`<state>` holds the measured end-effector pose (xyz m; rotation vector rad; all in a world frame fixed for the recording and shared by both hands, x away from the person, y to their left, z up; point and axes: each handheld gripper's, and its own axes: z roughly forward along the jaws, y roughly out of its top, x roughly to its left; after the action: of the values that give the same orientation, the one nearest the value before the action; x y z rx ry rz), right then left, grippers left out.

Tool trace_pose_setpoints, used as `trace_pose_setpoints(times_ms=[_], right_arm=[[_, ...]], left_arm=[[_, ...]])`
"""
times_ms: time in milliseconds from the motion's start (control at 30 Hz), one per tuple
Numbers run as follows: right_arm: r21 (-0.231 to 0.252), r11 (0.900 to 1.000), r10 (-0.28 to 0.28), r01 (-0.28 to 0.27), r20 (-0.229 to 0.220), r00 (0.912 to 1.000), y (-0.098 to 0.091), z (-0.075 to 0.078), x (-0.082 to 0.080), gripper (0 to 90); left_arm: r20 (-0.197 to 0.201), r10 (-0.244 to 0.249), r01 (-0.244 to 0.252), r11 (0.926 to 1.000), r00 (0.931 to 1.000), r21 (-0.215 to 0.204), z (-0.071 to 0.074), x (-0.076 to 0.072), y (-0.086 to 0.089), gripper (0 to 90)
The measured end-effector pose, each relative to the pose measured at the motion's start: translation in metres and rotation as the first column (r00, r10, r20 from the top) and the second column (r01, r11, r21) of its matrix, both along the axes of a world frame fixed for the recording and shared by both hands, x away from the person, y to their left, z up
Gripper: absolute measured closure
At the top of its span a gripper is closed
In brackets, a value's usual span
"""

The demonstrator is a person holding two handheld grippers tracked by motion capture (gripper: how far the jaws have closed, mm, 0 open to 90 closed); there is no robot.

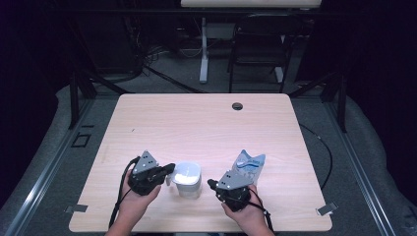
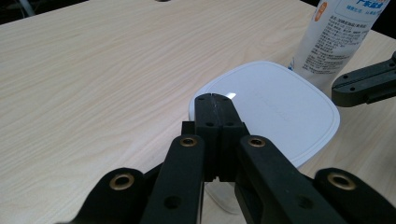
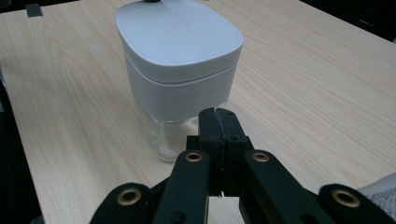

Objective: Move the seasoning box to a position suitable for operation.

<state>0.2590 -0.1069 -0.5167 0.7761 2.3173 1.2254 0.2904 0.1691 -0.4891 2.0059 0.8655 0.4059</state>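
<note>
1. Left gripper [image 1: 169, 169] w/ jaws pressed together, nothing between; tip just beside the lidded container [image 1: 187, 179], near its lid edge. Could nudge or tip the container if pushed in like this, since base looks narrower and clear under a wider white lid [image 2: 273, 105].
2. Right gripper [image 1: 211, 184] also pressed together, empty, aimed at the container from the opposite side, a small gap apart. Closed jaws can't take hold; would only shove it toward the left gripper unless spread first.
3. Container sits near front middle of table [image 1: 206, 123], between both grippers. Lid seated flat on top; can't tell if latched. Prying at the rim w/ one side only could slide the whole thing.
4. Refill pouch [image 1: 250, 164] stands just behind right gripper, near container; looks soft, top cut open. Backward swing of that hand could knock it over, poss. spill.
5. Surface: pale wood-grain table, smooth, little friction likely; cable hole [image 1: 237, 105] near far edge.
6. Room: dim, dark surrounds, grey floor, folding chair [image 1: 258, 44] and a white table leg beyond.
</note>
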Motion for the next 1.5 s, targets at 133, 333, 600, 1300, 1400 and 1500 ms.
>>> trace_pose_setpoints(times_ms=[133, 333, 600, 1300, 1400, 1500], right_arm=[[-0.001, 1.0000, 0.002, -0.002, -0.007, 1.0000, 0.002, -0.001, 0.002, 90.0], [0.015, 0.9999, 0.007, -0.007, -0.017, 0.9998, 0.004, -0.002, 0.004, 90.0], [0.006, 0.9996, 0.029, -0.028, -0.015, 0.9995, 0.013, -0.002, 0.006, 90.0], [0.006, 0.9995, 0.031, -0.031, -0.019, 0.9993, 0.020, -0.002, 0.008, 90.0], [0.006, 0.9995, 0.031, -0.031, -0.019, 0.9993, 0.020, -0.002, 0.007, 90.0], [0.005, 0.9995, 0.032, -0.032, -0.019, 0.9993, 0.020, -0.002, 0.007, 90.0]], left_arm=[[0.001, 0.001, -0.001, 1.0000, 1.0000, 0.003, 0.000, 0.000, 0.000, 90.0], [0.002, 0.003, -0.003, 1.0000, 1.0000, 0.005, 0.000, 0.000, 0.000, 90.0], [0.001, 0.002, -0.002, 1.0000, 1.0000, 0.001, 0.000, 0.000, 0.000, 90.0], [0.002, 0.003, -0.003, 1.0000, 1.0000, -0.004, -0.001, 0.000, 0.000, 90.0], [0.001, 0.002, -0.002, 1.0000, 1.0000, -0.004, -0.001, 0.000, 0.000, 90.0], [0.001, 0.002, -0.002, 1.0000, 1.0000, -0.004, -0.001, 0.000, 0.000, 90.0]])
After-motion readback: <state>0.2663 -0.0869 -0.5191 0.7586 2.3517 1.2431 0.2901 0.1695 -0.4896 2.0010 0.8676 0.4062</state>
